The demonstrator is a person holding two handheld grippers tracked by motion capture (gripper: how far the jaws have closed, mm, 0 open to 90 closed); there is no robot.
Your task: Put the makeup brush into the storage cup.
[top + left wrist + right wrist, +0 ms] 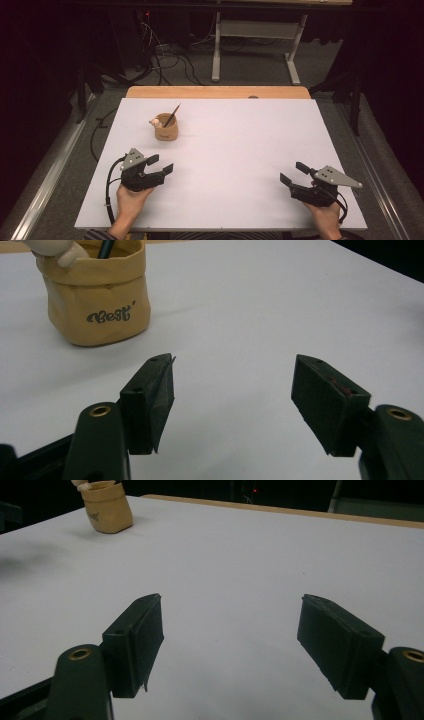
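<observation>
A small tan pot point(166, 132) stands on the white table top point(235, 150) at the back left, with a dark stick point(172, 115) leaning out of it and a pale figure point(155, 121) at its rim. In the left gripper view the pot point(97, 295) carries dark lettering. My left gripper point(161, 164) rests near the front left, below the pot, open and holding nothing point(232, 390). My right gripper point(293, 173) lies at the front right, open and holding nothing point(232, 632); the pot point(106, 506) sits far off at its upper left.
A wooden board edge point(218, 92) runs along the table's far side. Beyond it stand a white desk frame point(255, 45) and cables point(165, 60) on the floor. A metal rail point(45, 170) runs along the left.
</observation>
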